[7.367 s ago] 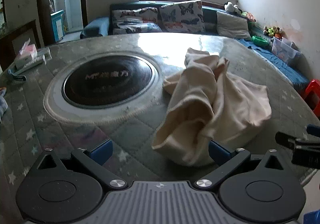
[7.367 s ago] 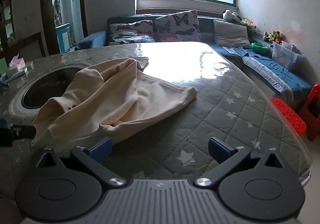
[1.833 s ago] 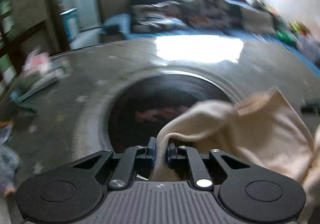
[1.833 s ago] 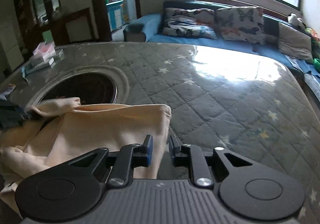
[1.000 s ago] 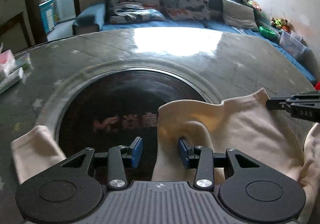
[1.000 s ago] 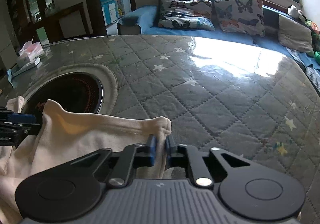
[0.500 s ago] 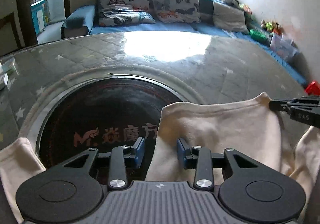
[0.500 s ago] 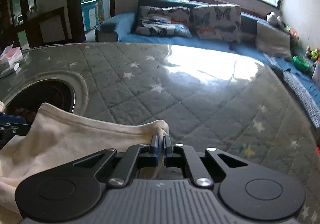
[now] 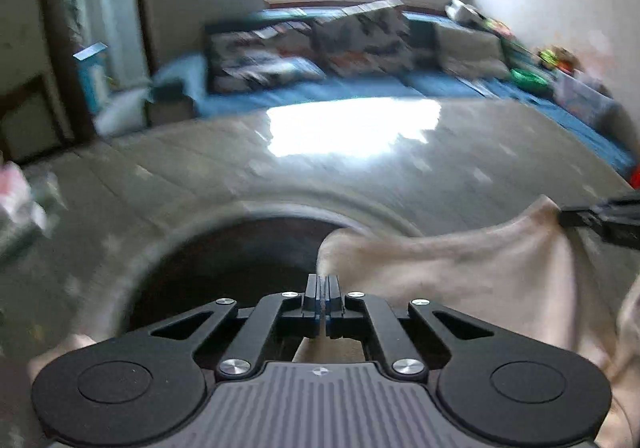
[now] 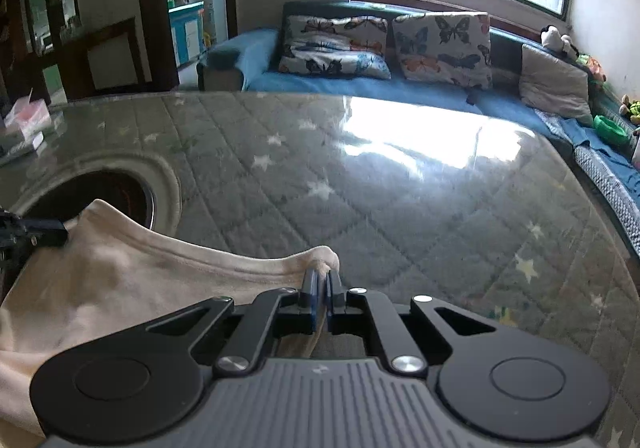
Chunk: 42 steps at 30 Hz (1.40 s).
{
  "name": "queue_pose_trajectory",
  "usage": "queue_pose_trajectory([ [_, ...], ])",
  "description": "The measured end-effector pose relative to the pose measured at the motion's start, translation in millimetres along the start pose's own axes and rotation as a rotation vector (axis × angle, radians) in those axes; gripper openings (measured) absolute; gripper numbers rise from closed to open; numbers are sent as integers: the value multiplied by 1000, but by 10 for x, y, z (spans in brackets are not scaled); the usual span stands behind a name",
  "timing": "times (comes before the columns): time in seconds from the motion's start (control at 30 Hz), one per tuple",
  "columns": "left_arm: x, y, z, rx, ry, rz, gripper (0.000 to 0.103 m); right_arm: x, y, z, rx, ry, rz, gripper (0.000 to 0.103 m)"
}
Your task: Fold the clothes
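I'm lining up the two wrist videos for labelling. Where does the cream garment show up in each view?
Left wrist: the cream garment fills the lower right, one corner pinched in the left gripper, the far corner in the right gripper.
Right wrist: it fills the lower left, a corner pinched in the right gripper.
Shared landmark: the dark round cooktop in the table.

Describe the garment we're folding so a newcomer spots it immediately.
Find the round quilted table with the dark circular inset. Beside that inset, at the near edge, hangs the cream garment, pinched by the right gripper and left gripper. It is the only cloth there.
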<state>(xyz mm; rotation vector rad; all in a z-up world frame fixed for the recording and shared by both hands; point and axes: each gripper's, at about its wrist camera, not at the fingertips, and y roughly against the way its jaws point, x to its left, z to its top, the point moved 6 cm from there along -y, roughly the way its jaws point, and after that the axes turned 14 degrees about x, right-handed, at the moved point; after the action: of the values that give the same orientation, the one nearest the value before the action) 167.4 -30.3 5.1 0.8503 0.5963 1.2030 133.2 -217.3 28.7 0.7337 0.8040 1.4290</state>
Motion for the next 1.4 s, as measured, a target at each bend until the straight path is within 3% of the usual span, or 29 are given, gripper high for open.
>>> queue_pose_trajectory([
  [0.1, 131, 36, 194, -42, 11, 58, 2, 10, 21, 98, -23, 1, -9, 0],
  [0.23, 318, -126, 336, -7, 72, 64, 2, 3, -30, 302, -25, -25, 18, 1],
  [0.37, 440, -342, 304, 42, 87, 70, 2, 24, -101, 276, 8, -32, 73, 14],
  [0.67, 743, -505, 307, 72, 143, 161, 6, 166, -411, 192, 75, 12, 100, 20],
  [0.83, 838, -301, 260, 58, 177, 104, 8, 197, -392, 183, 72, 27, 57, 28],
  [1.0, 438, -76, 64, 60, 93, -7, 9, 261, -131, 89, 53, 74, 80, 28],
  [1.2, -127, 6, -287, 107, -1, -111, 9, 497, 220, -286, 60, 195, 152, 28],
  [1.4, -455, 40, -533, 123, -60, -118, 13, 616, 483, -767, 75, 295, 151, 31],
])
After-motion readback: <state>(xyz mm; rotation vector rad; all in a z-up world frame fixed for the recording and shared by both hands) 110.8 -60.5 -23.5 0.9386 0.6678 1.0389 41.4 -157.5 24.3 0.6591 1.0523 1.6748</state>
